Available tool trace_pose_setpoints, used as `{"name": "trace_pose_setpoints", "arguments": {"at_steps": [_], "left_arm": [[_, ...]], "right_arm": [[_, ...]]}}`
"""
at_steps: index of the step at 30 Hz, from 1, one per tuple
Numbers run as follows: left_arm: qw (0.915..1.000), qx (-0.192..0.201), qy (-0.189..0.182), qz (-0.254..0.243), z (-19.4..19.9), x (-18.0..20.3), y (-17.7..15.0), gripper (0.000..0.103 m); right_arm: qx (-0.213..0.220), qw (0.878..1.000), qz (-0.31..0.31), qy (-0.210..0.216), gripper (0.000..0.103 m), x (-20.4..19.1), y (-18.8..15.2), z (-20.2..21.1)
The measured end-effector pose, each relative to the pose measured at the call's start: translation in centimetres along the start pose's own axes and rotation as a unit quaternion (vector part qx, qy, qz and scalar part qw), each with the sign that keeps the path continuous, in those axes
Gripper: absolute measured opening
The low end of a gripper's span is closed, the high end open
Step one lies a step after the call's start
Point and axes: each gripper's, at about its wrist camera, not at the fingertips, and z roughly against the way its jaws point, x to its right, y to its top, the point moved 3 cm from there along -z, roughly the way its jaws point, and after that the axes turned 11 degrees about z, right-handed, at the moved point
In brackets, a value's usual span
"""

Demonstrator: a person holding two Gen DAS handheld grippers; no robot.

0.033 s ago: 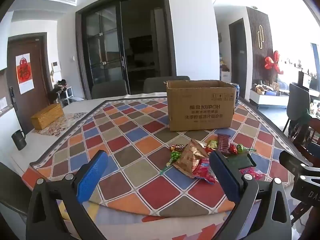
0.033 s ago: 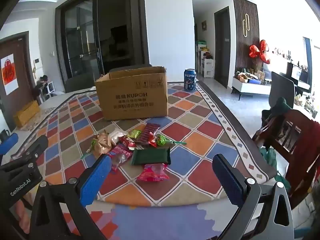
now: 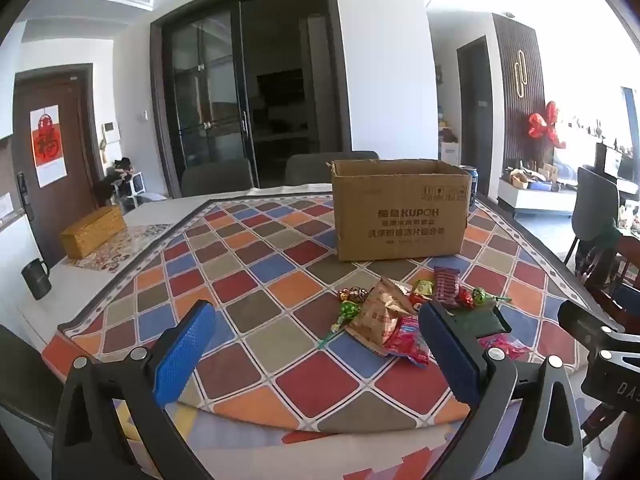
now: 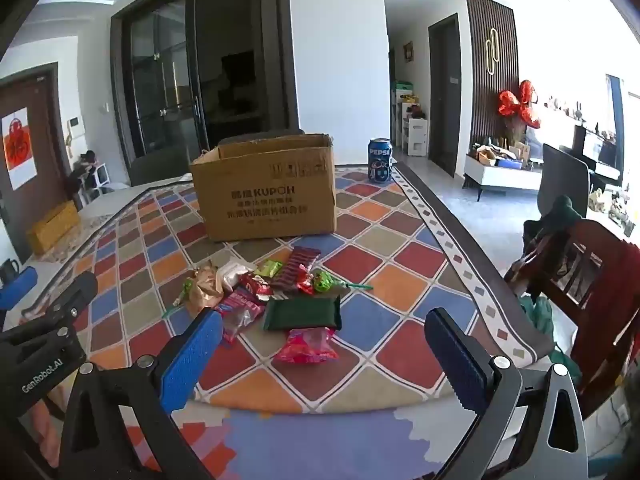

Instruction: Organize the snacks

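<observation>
Right gripper (image 4: 320,344) gapes wide and empty above the desk's near edge — the pink crinkly snack packet (image 4: 306,346) lies just ahead between its fingers, nearest to this hand. Left gripper (image 3: 316,344), equally spread, hovers left of the pile; the open brown cardboard box (image 4: 266,192) stands beyond.

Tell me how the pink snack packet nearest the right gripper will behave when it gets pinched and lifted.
The pink snack packet looks like thin, crinkled film, so it will probably sag and flex rather than stay stiff. Its glossy surface may slip between the pads. It lies flat on the patterned tablecloth, apart from the dark green packet, so rolling seems unlikely.
</observation>
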Motion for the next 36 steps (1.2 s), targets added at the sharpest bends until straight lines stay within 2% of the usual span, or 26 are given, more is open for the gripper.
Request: {"name": "trace_pose_setpoints", "arguments": {"at_steps": [4,36], "left_arm": [[0.9999,-0.017,0.002,0.000,-0.5,-0.1,0.0,0.103],[1.0000,-0.007,0.001,0.003,-0.1,-0.5,-0.4,0.103]], "right_arm": [[0.000,1.000,0.002,-0.003,0.102,-0.1,0.1,0.2],[0.012,1.000,0.017,-0.007,0.102,-1.1,0.2,0.6]]}}
